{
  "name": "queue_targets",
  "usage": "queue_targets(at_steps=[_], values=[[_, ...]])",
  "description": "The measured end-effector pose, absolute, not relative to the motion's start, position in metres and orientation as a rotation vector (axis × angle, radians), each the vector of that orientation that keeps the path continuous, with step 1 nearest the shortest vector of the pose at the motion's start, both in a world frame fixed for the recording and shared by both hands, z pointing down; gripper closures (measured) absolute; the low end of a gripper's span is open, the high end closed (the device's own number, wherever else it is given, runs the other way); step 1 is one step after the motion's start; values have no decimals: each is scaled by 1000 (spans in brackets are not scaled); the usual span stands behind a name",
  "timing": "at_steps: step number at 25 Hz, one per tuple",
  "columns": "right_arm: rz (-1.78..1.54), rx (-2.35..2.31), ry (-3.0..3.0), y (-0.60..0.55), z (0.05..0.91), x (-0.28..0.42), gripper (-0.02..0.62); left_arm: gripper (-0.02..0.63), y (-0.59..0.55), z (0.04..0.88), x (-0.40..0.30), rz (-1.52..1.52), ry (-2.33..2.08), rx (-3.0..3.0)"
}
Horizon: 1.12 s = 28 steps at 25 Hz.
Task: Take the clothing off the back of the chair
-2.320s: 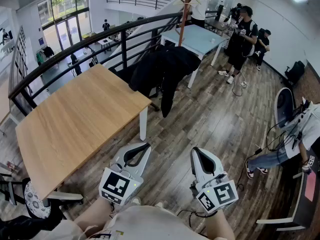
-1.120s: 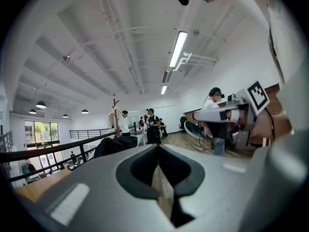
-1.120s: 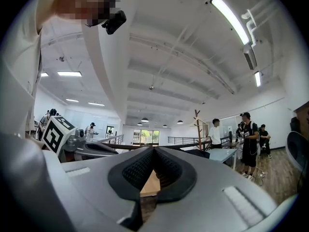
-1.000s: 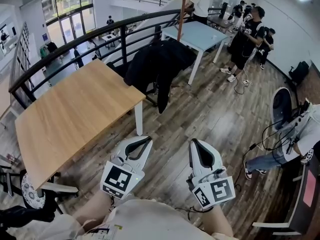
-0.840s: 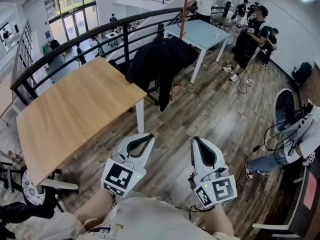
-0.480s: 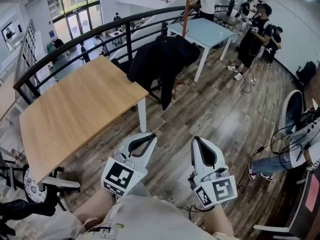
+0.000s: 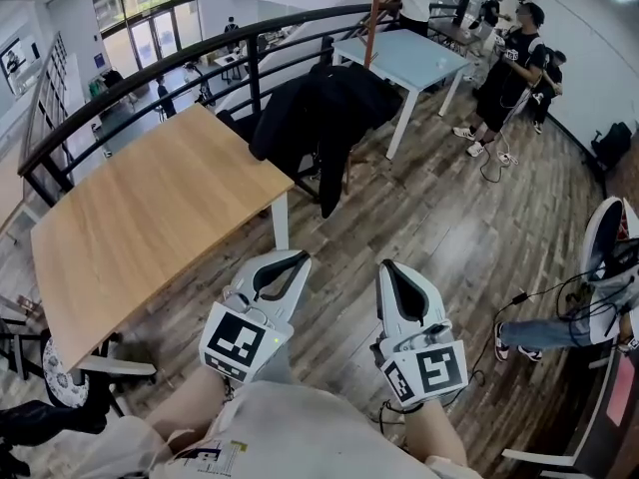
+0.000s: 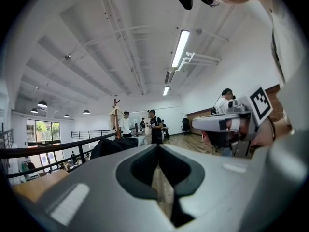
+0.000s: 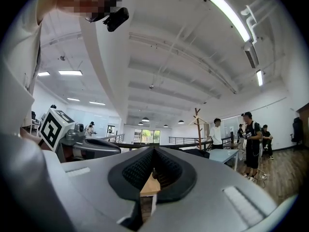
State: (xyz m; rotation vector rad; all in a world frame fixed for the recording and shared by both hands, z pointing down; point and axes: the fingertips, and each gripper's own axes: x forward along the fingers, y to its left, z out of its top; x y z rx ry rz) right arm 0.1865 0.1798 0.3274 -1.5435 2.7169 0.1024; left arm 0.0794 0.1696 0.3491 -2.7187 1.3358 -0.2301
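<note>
At near edge of head view: person's forearms, one tool in each hand, both held level over the wood floor [image 7: 439, 228].
- left tool [image 7: 298, 258]: jaws pressed together, nothing between them; its own view shows the closed tip [image 8: 158, 147] with only floor plank behind.
- right tool [image 7: 387, 266]: jaws likewise closed and empty; the closed tip [image 9: 153, 150] lines up with a corner of the counter beyond.
- Tools sit side by side, apart from each other, both just off the counter's near right corner.

Counter [image 7: 150, 218]: light wood top, bare, white leg [image 7: 281, 224] at its right corner.

Past the counter's far right corner: black clothing [image 7: 319, 118] draped over the chair [image 7: 303, 180], bunched on top, one sleeve hanging down toward the floor. Chair mostly covered; only dark lower parts show. Clothing well apart from both tools. Left tool's view picks it up as a dark heap [image 8: 113, 146] by the railing.

Farther: black railing [image 7: 150, 88] curving behind counter and chair; pale blue table [image 7: 409, 56]; wooden coat stand [image 7: 374, 8]; several people standing [image 7: 514, 58] at far right; another person seated [image 7: 589, 317] at right edge.
</note>
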Motion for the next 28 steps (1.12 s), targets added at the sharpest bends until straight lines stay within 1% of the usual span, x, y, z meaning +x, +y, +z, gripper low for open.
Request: queue_targets(at_steps=[6,17,28], values=[[119,-1552,2742,137,339,168,597,604,123,351,66,-171,1332,-2722],[76,-1585,2772,25,353,129,597,604,10,366,31,-222,1325,-2755],[54,-1649,2736,-109,339,73,597,604,-125,355,-25,-223,1272,-2794]])
